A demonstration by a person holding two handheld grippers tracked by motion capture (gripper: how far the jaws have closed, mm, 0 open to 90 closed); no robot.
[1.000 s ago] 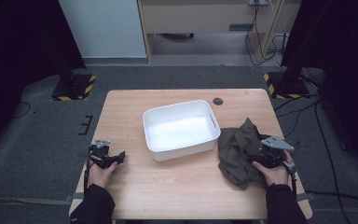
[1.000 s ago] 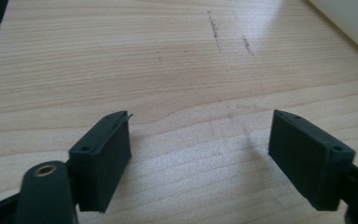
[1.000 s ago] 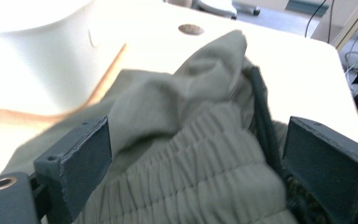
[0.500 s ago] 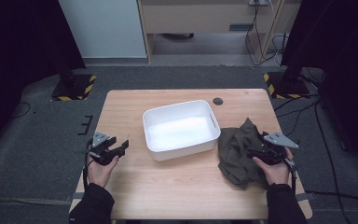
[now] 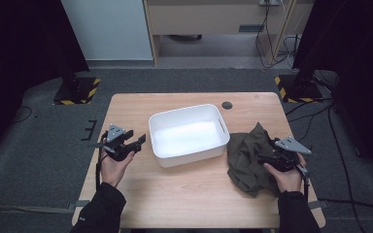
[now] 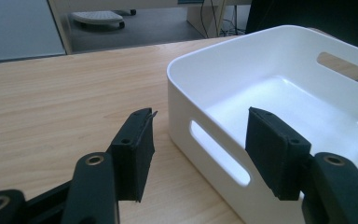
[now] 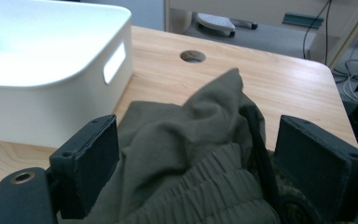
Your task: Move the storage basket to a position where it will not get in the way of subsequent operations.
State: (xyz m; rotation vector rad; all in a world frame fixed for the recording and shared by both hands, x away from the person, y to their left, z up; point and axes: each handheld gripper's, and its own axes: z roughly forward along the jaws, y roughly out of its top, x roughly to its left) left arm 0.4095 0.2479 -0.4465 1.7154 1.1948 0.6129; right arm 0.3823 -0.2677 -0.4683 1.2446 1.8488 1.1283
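White bin (image 5: 188,133) at mid-table (image 5: 175,204), long side running left to right, empty inside, with handle slots cut through its end walls. Olive cloth (image 5: 247,158) crumpled in a heap toward the right edge, just beside the bin's right end, part of it reaching near the front edge. Small round hole (image 5: 227,105) in the tabletop behind the bin's right rear corner. Left gripper (image 5: 138,141) held off the surface near the left edge, pointed at the bin's left wall; jaws about half open after just closing partway, gripping nothing. In the left gripper view, jaws straddling the bin's (image 6: 270,93) near wall from a short way off, one pad (image 6: 135,154) over bare wood, the other before the bin's inside, no contact with the rim. Right gripper (image 5: 266,156) low over the cloth near the right edge, jaws spread wide after just closing slightly. In the right gripper view, cloth (image 7: 191,154) bunched up between the two pads (image 7: 93,163), folds and an elastic waistband in the gap; cannot tell whether the pads press on it. Bin (image 7: 51,70) off to the left there, hole (image 7: 192,56) beyond the cloth.
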